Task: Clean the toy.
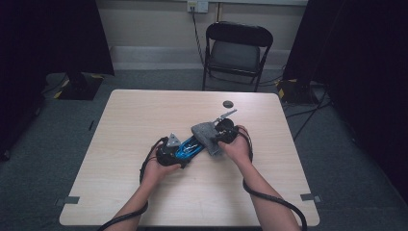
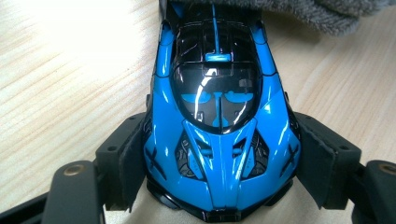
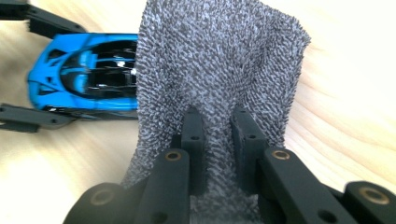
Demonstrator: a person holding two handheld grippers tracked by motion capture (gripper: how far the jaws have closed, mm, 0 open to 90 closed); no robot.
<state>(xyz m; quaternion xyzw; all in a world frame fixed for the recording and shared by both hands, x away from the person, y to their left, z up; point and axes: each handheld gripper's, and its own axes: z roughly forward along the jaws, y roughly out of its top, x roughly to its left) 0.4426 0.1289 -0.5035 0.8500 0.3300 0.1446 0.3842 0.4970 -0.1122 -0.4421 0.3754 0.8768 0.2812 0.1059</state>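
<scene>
The fingers of the left gripper [image 2: 217, 182] are clamped on the flanks of a glossy blue-and-black toy sports car [image 2: 217, 116] resting on the pale wooden desk [image 1: 144, 115]. A grey fluffy cloth [image 3: 219, 70], pinched by the right gripper [image 3: 218, 140], is draped over the car's far end. No lettering is legible.

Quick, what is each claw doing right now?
Left claw: closed on the sides of the blue toy car.
Right claw: closed on the grey cloth.
</scene>
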